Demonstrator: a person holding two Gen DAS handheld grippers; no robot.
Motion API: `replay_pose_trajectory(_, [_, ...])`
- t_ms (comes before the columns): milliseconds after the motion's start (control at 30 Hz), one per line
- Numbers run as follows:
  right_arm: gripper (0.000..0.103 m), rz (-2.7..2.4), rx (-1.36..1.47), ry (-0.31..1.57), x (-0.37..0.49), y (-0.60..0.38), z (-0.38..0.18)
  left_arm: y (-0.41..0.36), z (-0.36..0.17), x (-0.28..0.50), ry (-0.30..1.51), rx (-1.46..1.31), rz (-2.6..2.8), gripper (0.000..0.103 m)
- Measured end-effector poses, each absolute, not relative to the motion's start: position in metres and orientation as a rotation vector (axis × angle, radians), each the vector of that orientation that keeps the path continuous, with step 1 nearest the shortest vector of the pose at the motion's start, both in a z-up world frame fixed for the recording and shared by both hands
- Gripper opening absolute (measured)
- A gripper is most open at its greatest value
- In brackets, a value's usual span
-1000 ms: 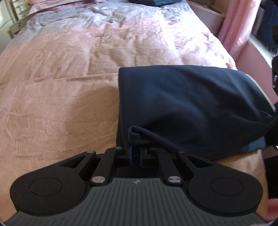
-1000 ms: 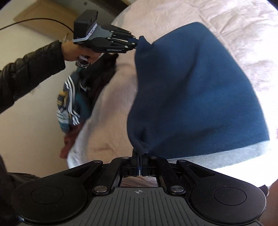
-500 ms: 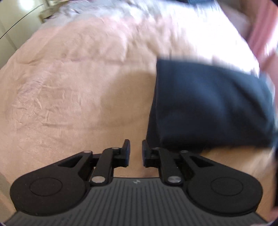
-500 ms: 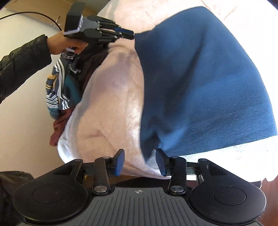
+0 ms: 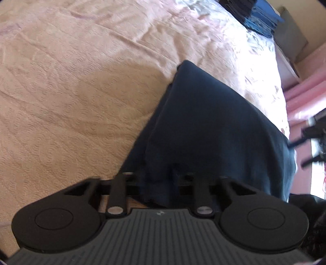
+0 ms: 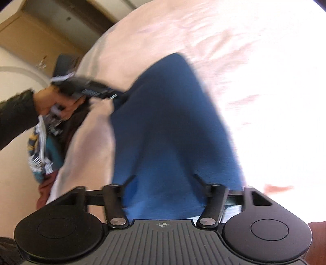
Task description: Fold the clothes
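A folded navy blue garment (image 5: 214,132) lies on the pink bedspread (image 5: 71,91) near the bed's edge. It also shows in the right wrist view (image 6: 173,132). My left gripper (image 5: 156,179) is open, its jaws wide apart on either side of the garment's near corner. My right gripper (image 6: 164,179) is open too, with the cloth's near edge between its spread jaws. The left gripper and the hand holding it show in the right wrist view (image 6: 91,91), at the garment's far corner. The right wrist view is blurred.
A pile of striped and dark clothes (image 6: 44,152) hangs at the bed's side. Dark folded clothes (image 5: 250,16) lie at the far end of the bed. A pink curtain (image 5: 305,91) is on the right. A wooden wardrobe (image 6: 30,36) stands behind.
Both grippers let go of the garment's corners and opened wide. The garment dropped flat on the bed. Both grippers have since moved back in, with the cloth's edge between their jaws.
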State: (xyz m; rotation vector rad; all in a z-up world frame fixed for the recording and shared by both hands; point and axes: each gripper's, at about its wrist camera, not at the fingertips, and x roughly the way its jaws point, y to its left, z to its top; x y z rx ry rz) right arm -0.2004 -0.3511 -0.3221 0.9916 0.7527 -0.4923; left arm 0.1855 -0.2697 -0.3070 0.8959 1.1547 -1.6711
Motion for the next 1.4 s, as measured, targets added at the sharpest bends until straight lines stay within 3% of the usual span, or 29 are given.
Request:
replay_pose_trajectory(167, [0.066, -0.482, 1.037, 0.749, -0.215, -0.376, -0.332, -0.276, -0.294, 0.186, 1.039, 0.964, -1.707, 0.007])
replay_pose_trajectory(467, [0.066, -0.492, 1.093, 0.806, -0.208, -0.373, -0.357, -0.276, -0.293, 0.198, 1.022, 0.956, -1.716, 0.007])
replay_pose_trajectory(533, [0.066, -0.481, 1.111, 0.792, -0.209, -0.363, -0.354, -0.279, -0.298, 0.205, 1.022, 0.967, -1.682, 0.001])
replay_pose_trajectory(633, [0.066, -0.501, 1.107, 0.804, -0.212, -0.353, -0.354, -0.28, -0.313, 0.212, 1.021, 1.024, -1.604, 0.0])
replay_pose_trajectory(767, [0.066, -0.676, 0.943, 0.784, -0.217, -0.337, -0.32, -0.271, -0.299, 0.219, 1.003, 0.946, -1.579, 0.0])
replay_pose_trajectory(900, [0.066, -0.52, 0.931, 0.68, -0.21, -0.311, -0.295, -0.256, -0.272, 0.209, 0.984, 0.831, -1.639, 0.0])
replay_pose_trajectory(1067, [0.066, -0.225, 1.035, 0.682, -0.174, -0.287, -0.329, -0.244, -0.275, 0.174, 0.984, 0.809, -1.757, 0.005])
replay_pose_trajectory(1233, [0.066, -0.115, 1.205, 0.788, -0.139, -0.268, -0.383, -0.237, -0.314, 0.156, 0.998, 0.968, -1.672, 0.004])
replay_pose_trajectory(1400, [0.066, -0.108, 1.107, 0.825, -0.147, -0.263, -0.357, -0.226, -0.289, 0.151, 0.959, 0.932, -1.661, 0.004])
